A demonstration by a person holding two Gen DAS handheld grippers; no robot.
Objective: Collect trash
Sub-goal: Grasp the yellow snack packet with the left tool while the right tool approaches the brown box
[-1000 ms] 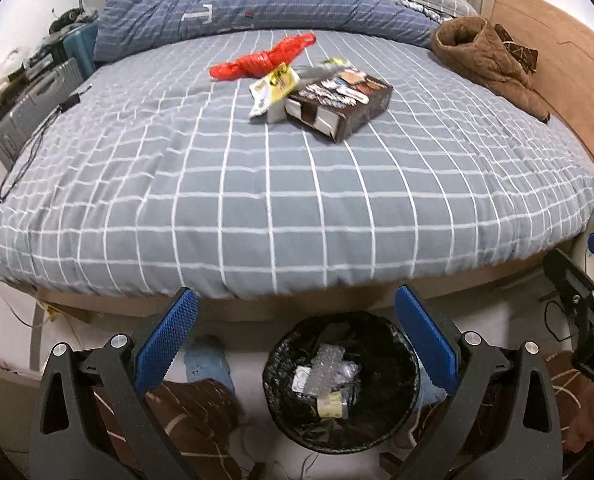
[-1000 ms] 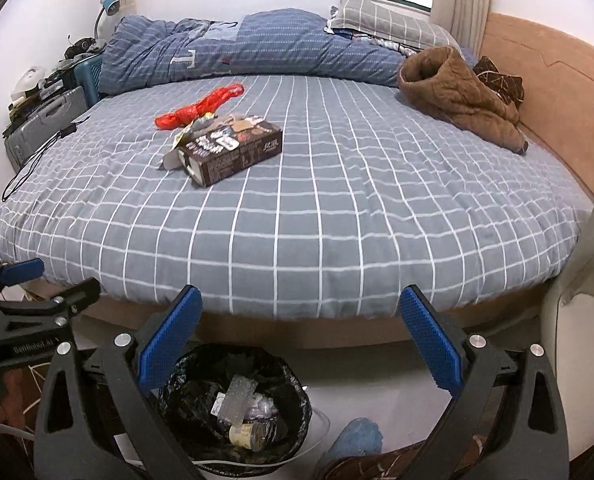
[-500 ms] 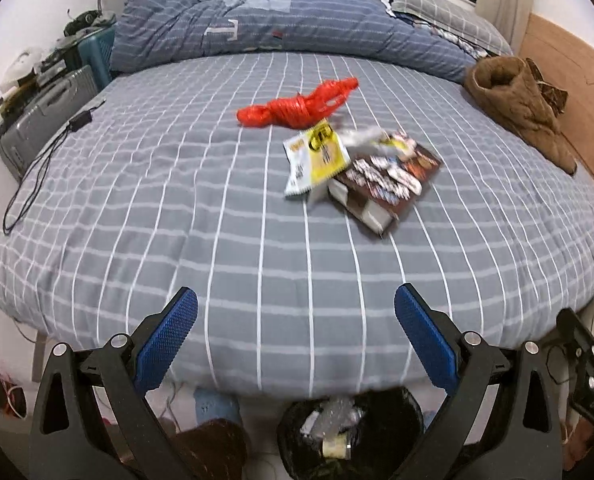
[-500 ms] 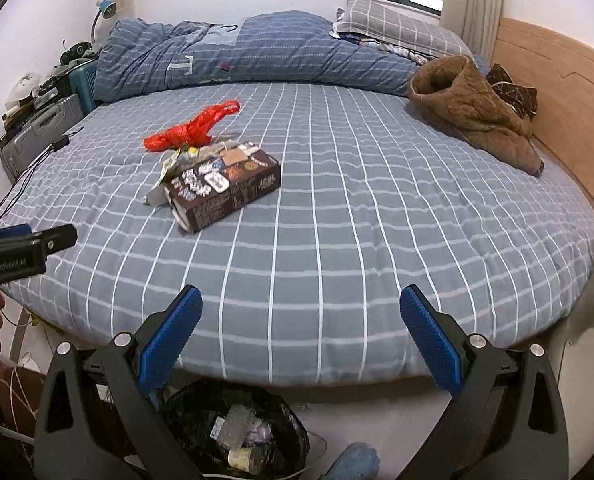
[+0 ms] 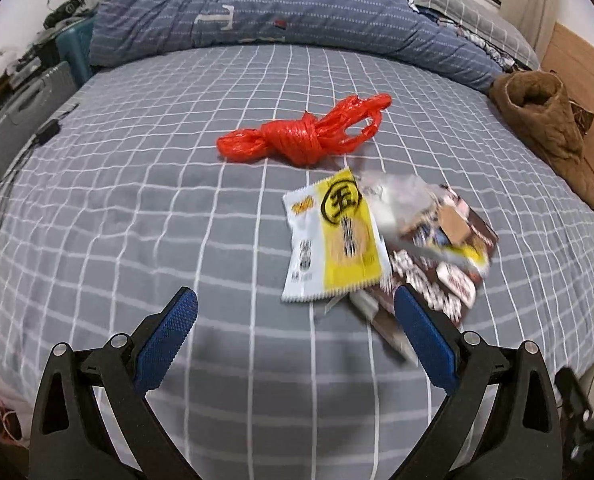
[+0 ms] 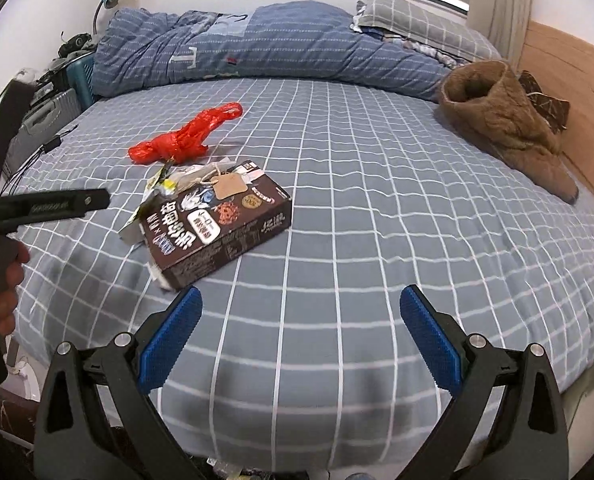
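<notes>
Two grippers, left gripper (image 5: 293, 312) and right gripper (image 6: 301, 312), jaws spread wide, empty, above grey checked bed (image 6: 377, 208), red bag (image 5: 305, 136), yellow wrapper (image 5: 337, 240), brown box (image 6: 221, 220) clustered mid-bed.

The grid-checked bed (image 6: 377, 240) carries a red plastic bag (image 5: 305, 136), yellow snack wrapper (image 5: 337, 240), brown box (image 6: 221, 224), blue quilt (image 6: 257, 44) and brown coat (image 6: 505, 120).

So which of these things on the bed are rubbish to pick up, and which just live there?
Rubbish to collect:
red plastic bag
yellow snack wrapper
brown box
clear crumpled wrapper

Just lying about:
blue duvet
brown coat
pillow
suitcase
</notes>
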